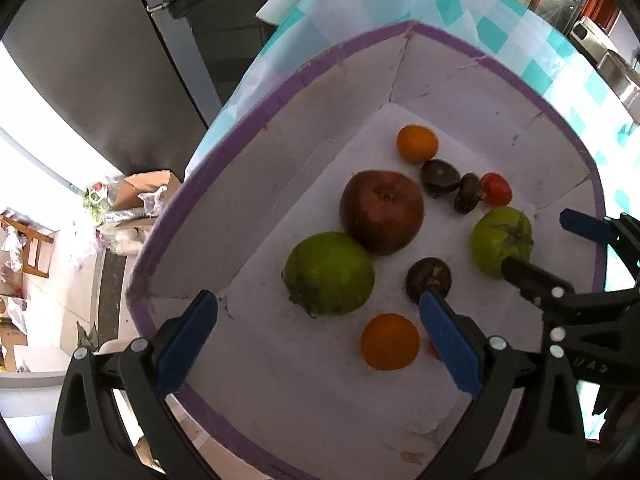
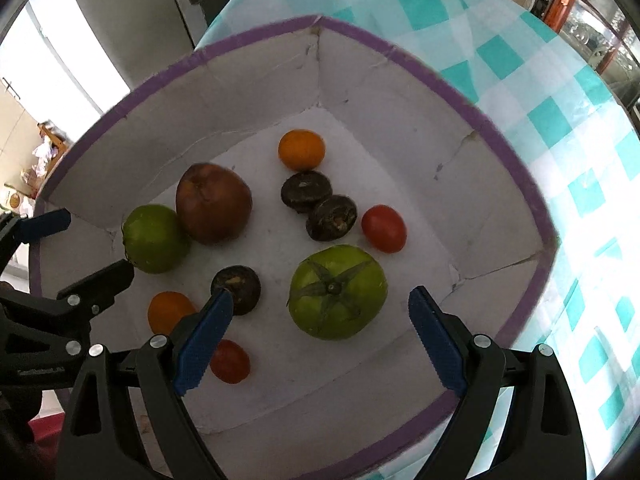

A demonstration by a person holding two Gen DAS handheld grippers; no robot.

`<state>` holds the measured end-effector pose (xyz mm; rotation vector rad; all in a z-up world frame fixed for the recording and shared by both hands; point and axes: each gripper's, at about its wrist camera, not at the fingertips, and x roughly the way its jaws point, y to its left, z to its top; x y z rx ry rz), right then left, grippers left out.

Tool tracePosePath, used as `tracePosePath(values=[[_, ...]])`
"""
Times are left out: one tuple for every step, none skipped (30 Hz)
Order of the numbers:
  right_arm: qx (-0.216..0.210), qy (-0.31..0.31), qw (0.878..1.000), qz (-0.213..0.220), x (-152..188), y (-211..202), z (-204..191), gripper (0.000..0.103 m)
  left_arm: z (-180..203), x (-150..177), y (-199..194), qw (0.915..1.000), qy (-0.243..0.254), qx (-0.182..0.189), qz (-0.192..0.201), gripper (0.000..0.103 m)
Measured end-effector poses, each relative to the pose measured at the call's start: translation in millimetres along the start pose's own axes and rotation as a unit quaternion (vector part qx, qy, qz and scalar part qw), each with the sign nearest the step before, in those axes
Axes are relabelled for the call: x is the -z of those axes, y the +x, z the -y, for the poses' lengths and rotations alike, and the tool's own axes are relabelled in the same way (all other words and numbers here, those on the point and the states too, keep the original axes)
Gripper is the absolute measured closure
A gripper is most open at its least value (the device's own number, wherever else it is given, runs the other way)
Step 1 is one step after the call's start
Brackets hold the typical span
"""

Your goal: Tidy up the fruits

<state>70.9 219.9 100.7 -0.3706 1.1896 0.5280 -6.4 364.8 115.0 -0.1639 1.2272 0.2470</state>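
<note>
A white box with a purple rim [image 1: 248, 120] [image 2: 500, 148] holds the fruits. In the left wrist view I see a dark red apple [image 1: 382, 212], a large green fruit [image 1: 330, 274], a green tomato [image 1: 500, 240], two oranges [image 1: 417, 143] [image 1: 390, 342], three dark brown fruits [image 1: 429, 279] [image 1: 440, 178] and a red tomato [image 1: 496, 189]. My left gripper [image 1: 316, 340] is open above the box's near left part, empty. My right gripper [image 2: 320, 340] is open and empty above the green tomato [image 2: 338, 292]. A second red tomato [image 2: 230, 361] lies near its left finger.
The box stands on a table with a teal and white checked cloth [image 2: 560, 128]. A grey fridge [image 1: 120, 80] stands to the left beyond the table. Cardboard boxes and clutter [image 1: 140, 192] lie on the floor.
</note>
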Motion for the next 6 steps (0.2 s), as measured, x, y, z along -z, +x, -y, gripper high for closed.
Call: tracePosePath(values=[[-0.002,0.012,1.0,0.021,-0.1,-9.6,5.7,0.016,1.8,-1.4,-3.8,1.0,0.004,-0.006,0.005,0.002],[-0.004,0.025,0.999,0.038,1.0,-18.0,12.1,0.016,5.0,-3.0,-9.1,0.9998,0.009,-0.015,0.014,0.002],[-0.005,0.035,0.998,0.053,2.5,-25.3,17.4,0.016,10.5,-5.4,-19.7,0.9985,0.018,-0.04,0.034,0.002],[-0.009,0.053,0.995,0.082,6.4,-38.5,27.3,0.016,16.9,-7.1,-30.8,0.9957,0.024,-0.067,0.059,0.002],[-0.011,0.071,0.991,0.114,12.5,-53.7,38.7,0.016,23.7,-8.0,-43.7,0.9918,0.029,-0.086,0.089,0.002],[-0.012,0.086,0.986,0.139,16.8,-66.9,51.4,0.016,34.0,-9.1,-61.8,0.987,0.033,-0.093,0.127,0.002]])
